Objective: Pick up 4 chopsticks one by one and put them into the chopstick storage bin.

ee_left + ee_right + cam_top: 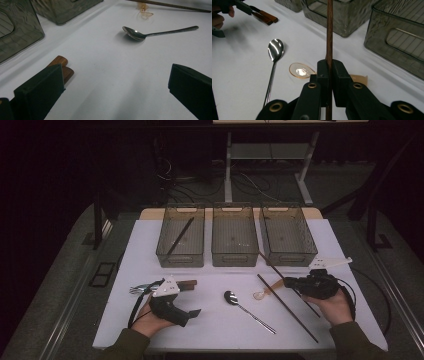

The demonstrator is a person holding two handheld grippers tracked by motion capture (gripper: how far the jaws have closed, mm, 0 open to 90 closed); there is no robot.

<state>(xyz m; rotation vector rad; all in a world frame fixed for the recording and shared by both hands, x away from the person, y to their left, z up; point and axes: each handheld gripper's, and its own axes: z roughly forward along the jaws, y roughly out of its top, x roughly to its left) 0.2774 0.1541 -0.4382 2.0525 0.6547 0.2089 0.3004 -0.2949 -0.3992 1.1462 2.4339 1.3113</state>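
The right hand-held gripper (329, 72) is clamped on a dark wooden chopstick (329, 30), which runs up between its jaws toward the grey bins (287, 234). To do this well, lift it level and clear of the second chopstick (287, 307) on the desk (210, 320), keeping the grip firm. The left hand-held gripper (115, 87) rests wide open, holding nothing.
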